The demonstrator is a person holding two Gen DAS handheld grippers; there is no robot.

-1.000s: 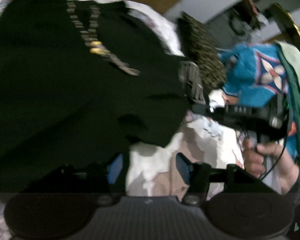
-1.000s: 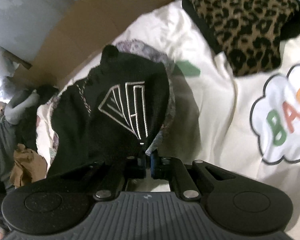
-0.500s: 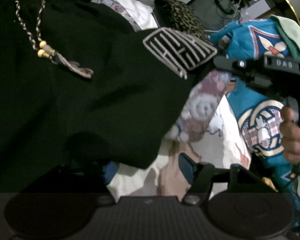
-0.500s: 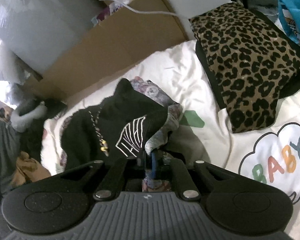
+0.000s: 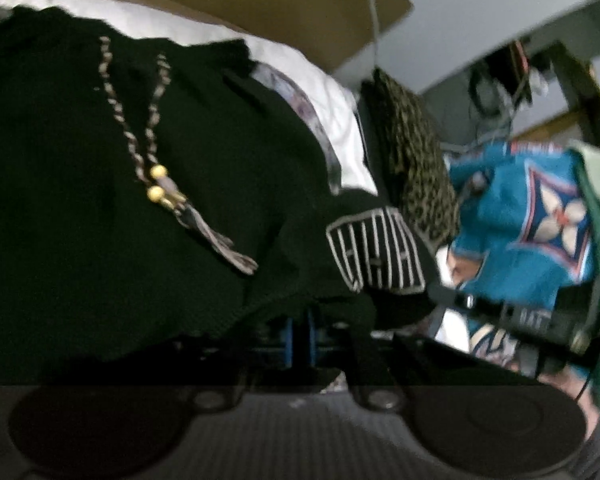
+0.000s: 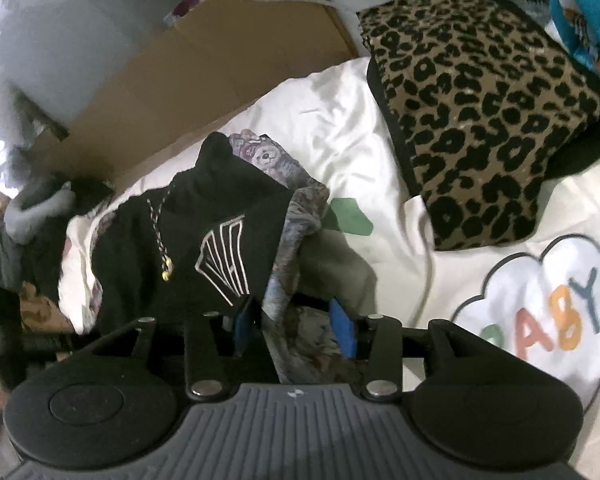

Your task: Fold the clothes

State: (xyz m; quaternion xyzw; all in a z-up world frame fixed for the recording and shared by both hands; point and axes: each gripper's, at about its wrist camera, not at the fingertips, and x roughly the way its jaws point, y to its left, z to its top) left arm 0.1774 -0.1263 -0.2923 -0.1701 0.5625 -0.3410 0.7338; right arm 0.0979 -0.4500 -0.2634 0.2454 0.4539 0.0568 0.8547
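A black knitted garment (image 5: 148,208) with a braided drawstring ending in yellow beads (image 5: 156,182) and a white-outlined embroidered patch (image 5: 378,254) is seen lying on a white bed cover (image 6: 340,128), partly folded over a grey bear-printed fabric (image 6: 288,216) beneath it. The left claw (image 5: 300,338) is closing, its blue pads drawn almost together at the near hem of the black garment; the fabric is draped over the pads, and whether it is pinched between them cannot be told. The right claw (image 6: 296,324) is opening, with blue pads (image 6: 342,332) standing apart on either side of the edge of the grey printed fabric, which hangs between them without being pressed. In the left wrist view, the right claw's black body is seen at the right, just beside the embroidered patch. A leopard-print cushion (image 6: 480,120) rests on the bed cover beyond the garment, well apart from it. A cloud-shaped print reading "BABY" (image 6: 548,316) is noted on the bed cover at the right. A brown cardboard sheet (image 6: 204,76) stands along the far edge of the bed, and a turquoise patterned cloth (image 5: 532,216) is piled beyond the cushion.
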